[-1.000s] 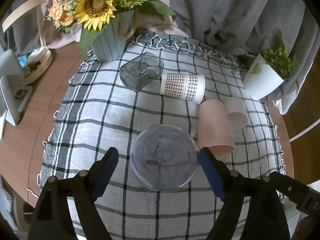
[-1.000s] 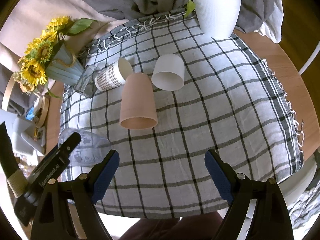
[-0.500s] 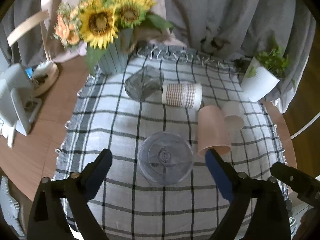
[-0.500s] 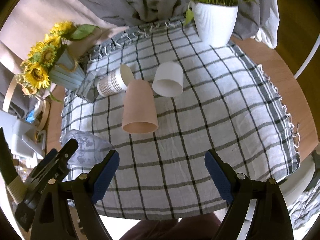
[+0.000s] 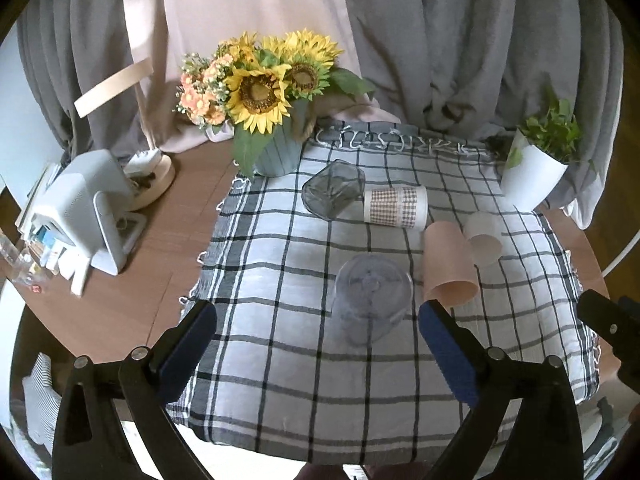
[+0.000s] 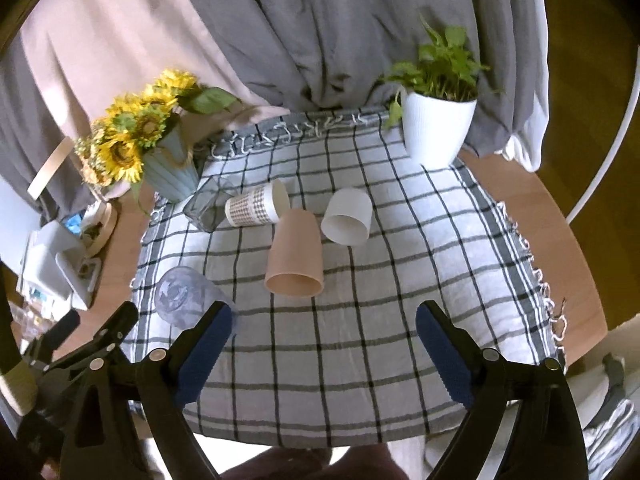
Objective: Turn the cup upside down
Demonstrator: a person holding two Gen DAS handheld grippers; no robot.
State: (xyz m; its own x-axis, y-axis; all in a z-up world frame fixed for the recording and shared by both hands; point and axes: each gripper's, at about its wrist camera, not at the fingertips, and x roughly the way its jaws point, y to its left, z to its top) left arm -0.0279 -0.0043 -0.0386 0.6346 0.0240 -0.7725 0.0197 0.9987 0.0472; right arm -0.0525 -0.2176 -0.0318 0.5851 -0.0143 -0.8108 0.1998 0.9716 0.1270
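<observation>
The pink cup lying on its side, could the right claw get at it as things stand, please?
Probably yes. The right claw is open and the pink cup lies just ahead on bare checked cloth, its mouth toward the claw; the white cup lies close beside it.

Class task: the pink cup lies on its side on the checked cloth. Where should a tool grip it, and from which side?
Probably across the pink cup wall near its wide open mouth, coming from the near edge with a finger on each flank. The mouth faces the right tool, and the white cup crowds the far end.
</observation>
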